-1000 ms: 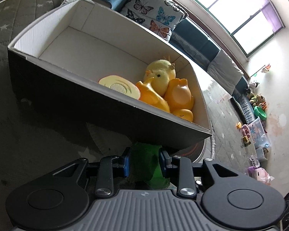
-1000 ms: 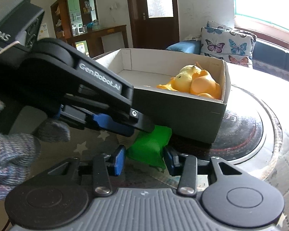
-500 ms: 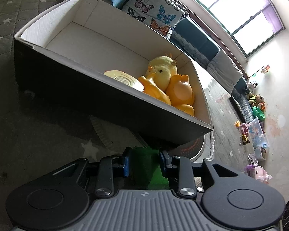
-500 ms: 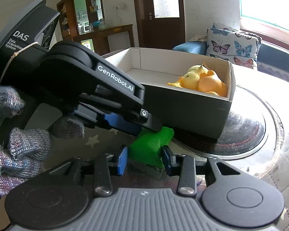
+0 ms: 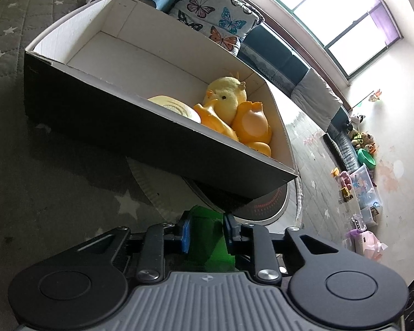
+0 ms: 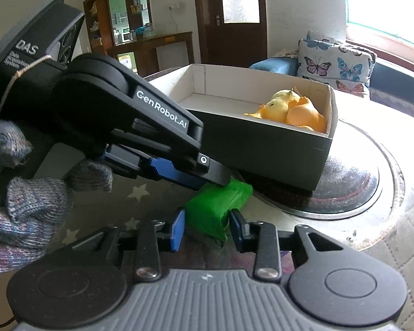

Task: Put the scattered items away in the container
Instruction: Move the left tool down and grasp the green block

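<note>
Closing in just now, my left tool (image 5: pixel 205 230) pinches the green block (image 6: pixel 216 207) beside the box (image 6: pixel 265 149); my right tool (image 6: pixel 207 227) grips its near end too. Both hold; lifting into the box looks next.

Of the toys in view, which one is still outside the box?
The green toy, lying on the table against the box's dark outer wall between both grippers' fingers. The yellow plush duck and orange ducks already sit inside.

Green block (image 6: pixel 218 207), yellow ducks (image 5: pixel 229 107), butterfly-patterned cushion (image 5: pixel 215 19).
</note>
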Demonstrator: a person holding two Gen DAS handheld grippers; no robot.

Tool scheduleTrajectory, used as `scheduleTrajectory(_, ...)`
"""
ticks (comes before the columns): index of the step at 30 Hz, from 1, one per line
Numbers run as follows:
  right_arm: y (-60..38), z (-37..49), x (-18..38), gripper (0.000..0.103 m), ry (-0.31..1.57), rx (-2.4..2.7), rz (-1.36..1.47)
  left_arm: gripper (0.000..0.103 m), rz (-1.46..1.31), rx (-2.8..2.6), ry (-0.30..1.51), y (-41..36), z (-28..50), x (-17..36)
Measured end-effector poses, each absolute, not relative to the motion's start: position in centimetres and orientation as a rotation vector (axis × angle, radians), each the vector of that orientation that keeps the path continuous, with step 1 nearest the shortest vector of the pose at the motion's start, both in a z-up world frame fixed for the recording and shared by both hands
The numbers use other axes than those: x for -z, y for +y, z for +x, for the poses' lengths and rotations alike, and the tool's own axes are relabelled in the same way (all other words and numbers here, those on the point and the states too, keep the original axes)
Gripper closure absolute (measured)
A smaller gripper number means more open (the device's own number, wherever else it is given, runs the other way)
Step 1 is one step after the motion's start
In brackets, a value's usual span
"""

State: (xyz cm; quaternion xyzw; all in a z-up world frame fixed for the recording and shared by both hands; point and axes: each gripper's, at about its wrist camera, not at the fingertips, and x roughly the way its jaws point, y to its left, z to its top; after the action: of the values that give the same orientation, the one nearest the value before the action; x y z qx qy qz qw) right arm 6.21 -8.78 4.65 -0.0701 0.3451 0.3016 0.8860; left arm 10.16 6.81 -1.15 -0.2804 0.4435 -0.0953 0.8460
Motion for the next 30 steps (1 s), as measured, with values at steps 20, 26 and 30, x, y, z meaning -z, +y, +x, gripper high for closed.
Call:
scheduleTrajectory(20,-8.3,6.8,-4.0,0.065,0.736,-0.626,-0.153,0.072,-0.576,0.194,0.956,6.9,12.1,1.6)
scheduleTrajectory(26,-8.3,6.6,-4.1,0.071,0.733,-0.642,-0.158,0.075,-0.593,0.211,0.947,7.1,11.8,1.9)
scheduleTrajectory(30,-8.2,6.1,-4.5,0.073,0.716,-0.652,-0.17,0.076,-0.591,0.208,0.928,7.2,11.1,1.4)
